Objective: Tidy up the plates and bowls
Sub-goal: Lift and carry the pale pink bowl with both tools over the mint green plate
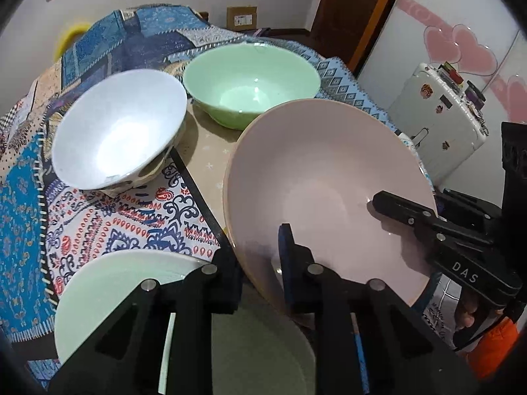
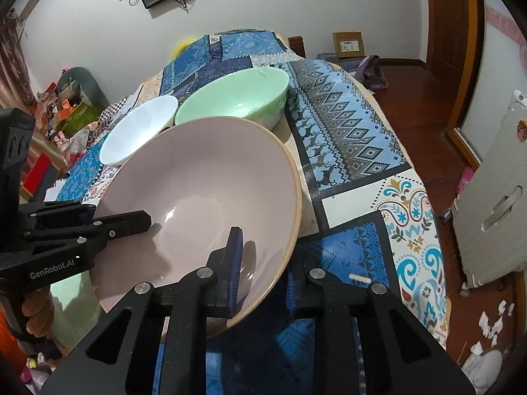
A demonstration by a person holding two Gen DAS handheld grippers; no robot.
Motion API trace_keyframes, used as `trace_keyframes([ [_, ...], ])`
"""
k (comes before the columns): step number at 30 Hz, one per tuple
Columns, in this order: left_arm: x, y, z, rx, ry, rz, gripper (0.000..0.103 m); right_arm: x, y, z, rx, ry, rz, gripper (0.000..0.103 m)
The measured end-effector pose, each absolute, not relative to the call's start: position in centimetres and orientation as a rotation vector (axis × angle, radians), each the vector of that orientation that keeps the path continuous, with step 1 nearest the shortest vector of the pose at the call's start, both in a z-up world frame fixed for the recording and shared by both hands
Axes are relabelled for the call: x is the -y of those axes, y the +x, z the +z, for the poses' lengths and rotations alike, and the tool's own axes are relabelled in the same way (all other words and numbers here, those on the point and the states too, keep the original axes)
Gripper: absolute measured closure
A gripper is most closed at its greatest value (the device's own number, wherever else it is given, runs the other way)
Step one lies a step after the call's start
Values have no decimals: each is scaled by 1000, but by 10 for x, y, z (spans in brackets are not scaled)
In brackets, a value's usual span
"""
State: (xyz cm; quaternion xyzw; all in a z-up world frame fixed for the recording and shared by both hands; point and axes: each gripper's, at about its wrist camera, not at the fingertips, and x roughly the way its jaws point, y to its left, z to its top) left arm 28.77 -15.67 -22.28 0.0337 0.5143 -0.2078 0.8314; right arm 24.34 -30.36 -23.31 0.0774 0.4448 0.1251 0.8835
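Observation:
A large pink bowl is held tilted above the table by both grippers; it also shows in the right wrist view. My left gripper is shut on its near-left rim. My right gripper is shut on its near-right rim, one finger inside and one outside. A white bowl and a green bowl stand behind it on the patterned cloth. They show in the right wrist view too, the white bowl left of the green bowl. A pale green plate lies below my left gripper.
The table is covered by a patchwork cloth and drops off to the right onto a wooden floor. A white suitcase stands beside the table. A cardboard box sits by the far wall.

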Motion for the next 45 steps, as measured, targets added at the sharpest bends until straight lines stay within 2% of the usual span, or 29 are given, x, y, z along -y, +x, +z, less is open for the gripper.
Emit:
trace_keyframes([
  [23,92,218,-135,-936,35,-370,84,244,211,-165,-784,102,329,83],
  [45,-41,153,-116,-897,-73,-180,84,123,199,-156,-773,0,525,83],
])
